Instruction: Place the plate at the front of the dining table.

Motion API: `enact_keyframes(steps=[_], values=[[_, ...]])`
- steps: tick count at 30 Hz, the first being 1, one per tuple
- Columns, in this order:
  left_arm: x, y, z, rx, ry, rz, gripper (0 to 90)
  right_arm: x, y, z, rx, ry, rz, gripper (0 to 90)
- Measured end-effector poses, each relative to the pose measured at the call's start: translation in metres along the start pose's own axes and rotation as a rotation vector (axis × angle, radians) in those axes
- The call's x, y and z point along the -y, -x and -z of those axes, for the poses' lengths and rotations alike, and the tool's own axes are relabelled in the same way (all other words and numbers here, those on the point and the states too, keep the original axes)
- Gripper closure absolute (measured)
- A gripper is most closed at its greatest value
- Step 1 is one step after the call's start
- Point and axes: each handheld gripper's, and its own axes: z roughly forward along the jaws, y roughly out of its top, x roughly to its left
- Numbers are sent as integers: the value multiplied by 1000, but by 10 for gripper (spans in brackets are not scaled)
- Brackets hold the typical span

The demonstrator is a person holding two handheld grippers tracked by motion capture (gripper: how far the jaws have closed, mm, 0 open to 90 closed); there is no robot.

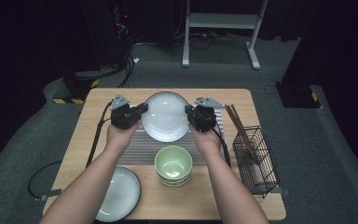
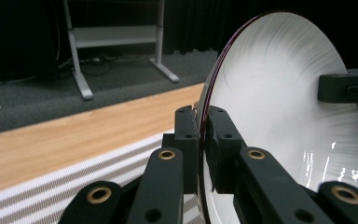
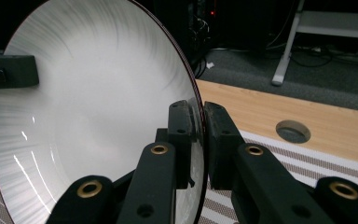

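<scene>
I see the white plate (image 1: pixel 165 115) with its thin dark rim tilted up over the striped placemat (image 1: pixel 142 149), toward the table's (image 1: pixel 98 100) far edge.

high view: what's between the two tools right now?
The white plate, and nothing else. The left tool clamps its left rim and the right tool its right rim. It hangs over the striped placemat in the high view.

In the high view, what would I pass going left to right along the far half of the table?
Left gripper → white plate held between both grippers → right gripper → chopsticks → wire basket.
</scene>
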Motion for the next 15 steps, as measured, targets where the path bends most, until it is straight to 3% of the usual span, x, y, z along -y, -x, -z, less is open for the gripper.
enact_keyframes(steps=[15], values=[[34,-1,-17,-18,-94,37,830,31,8,-18,-10,-73,-5,820]])
